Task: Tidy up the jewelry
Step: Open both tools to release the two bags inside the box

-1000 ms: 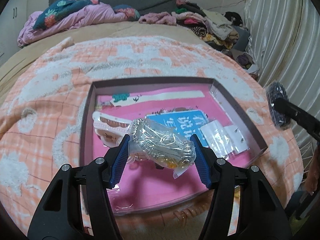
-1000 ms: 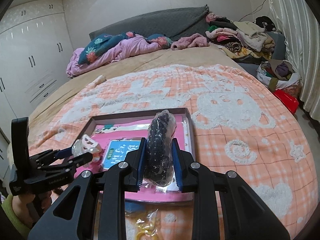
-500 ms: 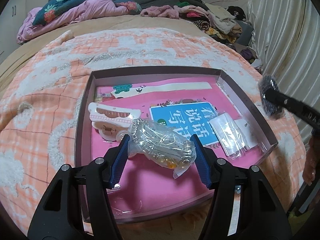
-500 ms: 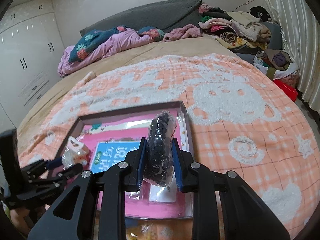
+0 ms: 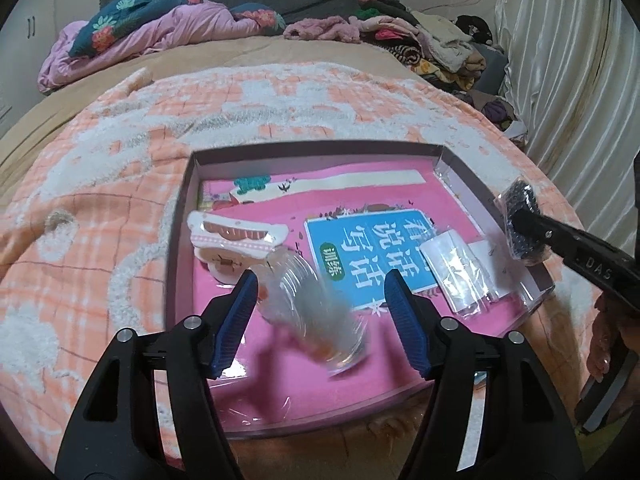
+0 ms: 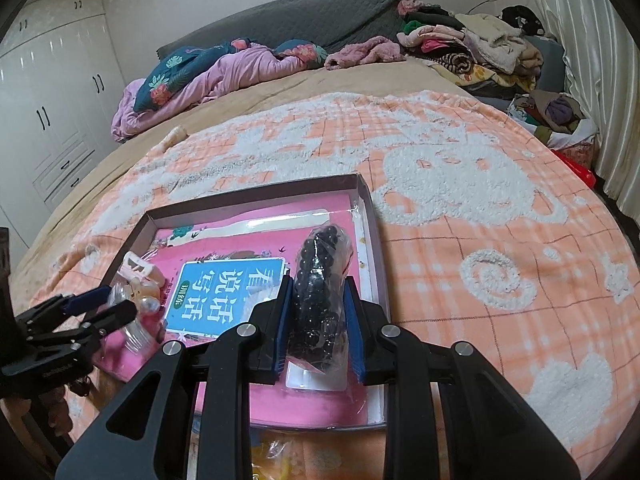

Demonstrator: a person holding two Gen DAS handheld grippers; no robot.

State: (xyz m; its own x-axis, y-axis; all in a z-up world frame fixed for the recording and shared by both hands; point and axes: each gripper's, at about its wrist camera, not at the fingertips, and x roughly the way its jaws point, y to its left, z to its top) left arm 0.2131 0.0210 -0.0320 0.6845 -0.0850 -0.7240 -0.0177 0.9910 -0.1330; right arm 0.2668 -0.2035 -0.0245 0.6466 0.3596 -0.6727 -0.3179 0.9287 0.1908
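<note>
Two grippers hover over the shallow pink-lined box (image 5: 182,216): left gripper (image 5: 320,300) spread wide above a blurred clear plastic pouch (image 5: 316,316), right gripper (image 6: 318,330) clamping a bagged black bead string (image 6: 320,280).

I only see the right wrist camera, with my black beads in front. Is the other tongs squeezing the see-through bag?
Observer: No. In the left wrist view the left tongs are wide open, and the clear bag is just a blur between them.
Kid: What's hiding behind my beads?
Observer: Small flat clear packets lie in the box, partly on the blue card.
Kid: Where are my beads from over there?
Observer: The right tongs hold the black bead bag right by the box's right wall, as that view shows it.
</note>
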